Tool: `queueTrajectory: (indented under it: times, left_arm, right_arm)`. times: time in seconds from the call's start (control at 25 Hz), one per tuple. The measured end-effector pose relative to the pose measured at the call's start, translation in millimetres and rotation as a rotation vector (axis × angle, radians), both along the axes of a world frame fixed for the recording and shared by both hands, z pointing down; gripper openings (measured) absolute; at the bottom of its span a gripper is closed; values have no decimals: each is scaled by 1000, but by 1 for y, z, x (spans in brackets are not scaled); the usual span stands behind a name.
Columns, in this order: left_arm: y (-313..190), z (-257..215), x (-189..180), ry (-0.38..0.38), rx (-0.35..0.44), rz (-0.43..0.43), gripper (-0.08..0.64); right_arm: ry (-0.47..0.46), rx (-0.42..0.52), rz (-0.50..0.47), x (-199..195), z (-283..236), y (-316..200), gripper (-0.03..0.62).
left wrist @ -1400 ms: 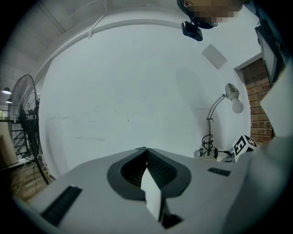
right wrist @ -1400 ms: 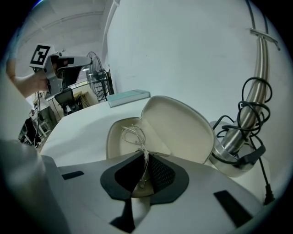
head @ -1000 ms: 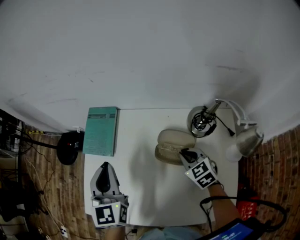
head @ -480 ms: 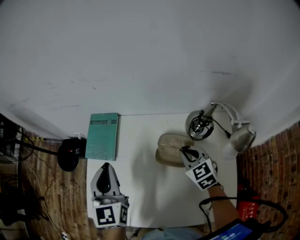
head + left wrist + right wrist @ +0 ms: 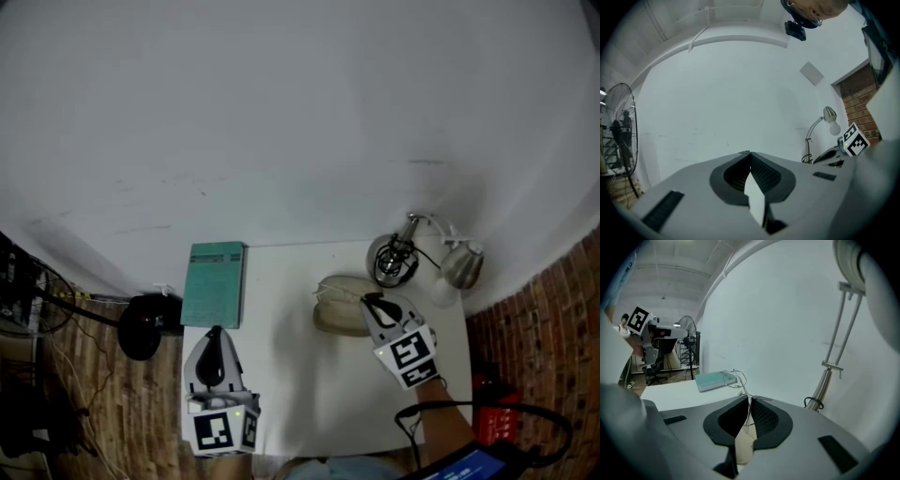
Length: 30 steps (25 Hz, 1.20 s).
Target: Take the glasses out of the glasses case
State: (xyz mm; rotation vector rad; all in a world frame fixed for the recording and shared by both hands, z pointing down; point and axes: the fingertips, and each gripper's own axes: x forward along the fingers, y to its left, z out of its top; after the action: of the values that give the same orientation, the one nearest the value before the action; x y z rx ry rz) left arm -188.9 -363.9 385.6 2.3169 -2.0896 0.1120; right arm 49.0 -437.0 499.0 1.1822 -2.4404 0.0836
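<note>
Right gripper view, item one: thin wire-framed glasses (image 5: 739, 382), pinched by a slender metal part of the frame between the closed jaws of my right hand-held gripper (image 5: 750, 404). They are held over the soft beige oval glasses case (image 5: 337, 302), towards the right rear of the white surface (image 5: 309, 394). Left hand-held gripper (image 5: 215, 333): jaws together, empty, front left. Risk, as I judge it: smooth wire could slip or bend in that narrow pinch, and the unheld case might drag along.
</note>
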Motion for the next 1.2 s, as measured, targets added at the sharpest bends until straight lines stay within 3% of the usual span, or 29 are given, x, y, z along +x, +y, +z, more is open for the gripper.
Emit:
queueTrajectory:
  times: [0.64, 0.76, 1.04, 1.2]
  left_arm:
    - [29, -67, -1, 2, 118, 54, 6]
    - [37, -85, 1, -7, 188, 82, 6]
    - [57, -122, 2, -12, 246, 80, 6]
    - [67, -141, 5, -21, 325, 105, 6]
  right_arm:
    - [-144, 291, 91, -6, -150, 48, 40]
    - [-158, 369, 95, -7, -180, 61, 40]
    - [-206, 528, 154, 4, -243, 96, 40]
    - [-219, 600, 181, 10, -270, 113, 40]
